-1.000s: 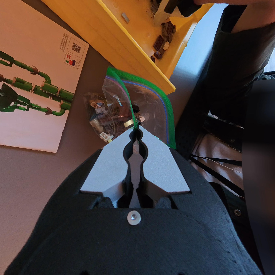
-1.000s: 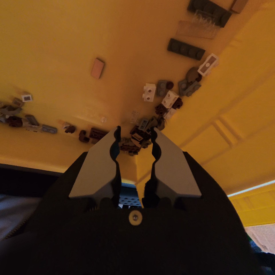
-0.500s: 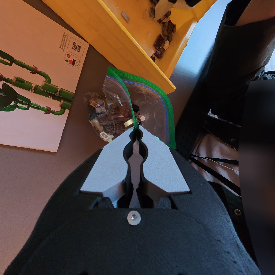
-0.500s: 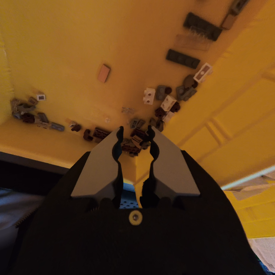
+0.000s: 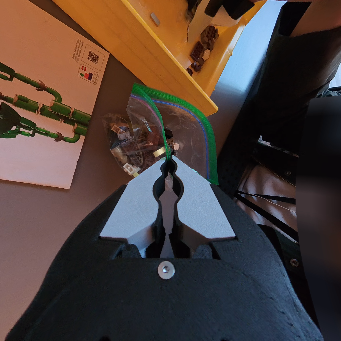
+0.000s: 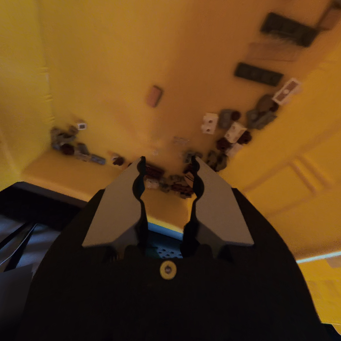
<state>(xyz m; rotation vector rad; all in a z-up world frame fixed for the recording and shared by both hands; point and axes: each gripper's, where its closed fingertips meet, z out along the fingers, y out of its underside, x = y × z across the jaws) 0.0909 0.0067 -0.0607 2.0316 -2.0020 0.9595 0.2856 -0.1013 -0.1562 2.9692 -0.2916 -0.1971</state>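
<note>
Grey fingertips of our left gripper [image 5: 168, 160] are pinched together on the green zip strip of a clear plastic bag [image 5: 186, 129], so this gripper is clamped on the bag's upper edge. The bag lies on the dark table [image 5: 36, 221] with its mouth gaping toward the camera, and a heap of small bricks [image 5: 136, 145], mostly brown and grey with a few white ones, sits inside its lower part. To the left of the bag lies a printed booklet [image 5: 36, 114] showing a green stemmed model. Just beyond the bag stands a yellow tray [image 5: 166, 60], its near corner close to the bag's green rim. To the right we see a person's dark clothing [image 5: 295, 92].

Our right gripper [image 6: 167, 160] hangs over the yellow tray [image 6: 92, 55] with its jaws parted and nothing between them. Directly past its tips, in the tray's near corner, lies a cluster of brown and grey pieces [image 6: 173, 182]. Further right along the tray wall are white bricks [image 6: 209, 122], and beyond them dark long plates [image 6: 258, 73]. A second small cluster [image 6: 70, 142] sits in the left corner, and a lone tan tile [image 6: 154, 96] lies mid-floor. This view is blurred, so we cannot tell the finer shapes.
</note>
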